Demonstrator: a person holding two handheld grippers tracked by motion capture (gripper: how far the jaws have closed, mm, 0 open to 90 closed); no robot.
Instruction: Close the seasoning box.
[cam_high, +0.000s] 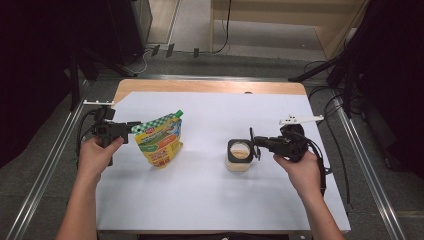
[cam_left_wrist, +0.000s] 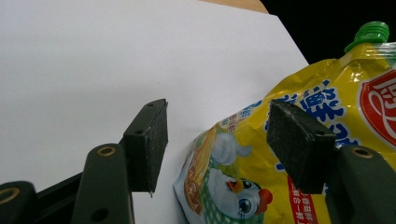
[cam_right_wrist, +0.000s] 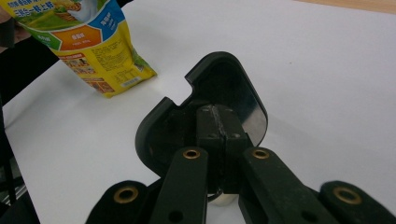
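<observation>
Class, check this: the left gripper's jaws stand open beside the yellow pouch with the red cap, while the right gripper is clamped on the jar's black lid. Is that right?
One detail is wrong: the pouch has a green cap, not red, as the left gripper view shows. The left gripper is open beside it, and the right gripper is clamped on the black lid.

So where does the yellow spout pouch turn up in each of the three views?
High view: yellow pouch left of centre, standing on the white sheet.
Left gripper view: right half, behind the open jaws.
Right gripper view: top left corner.
Shared landmark: the white sheet.
</observation>
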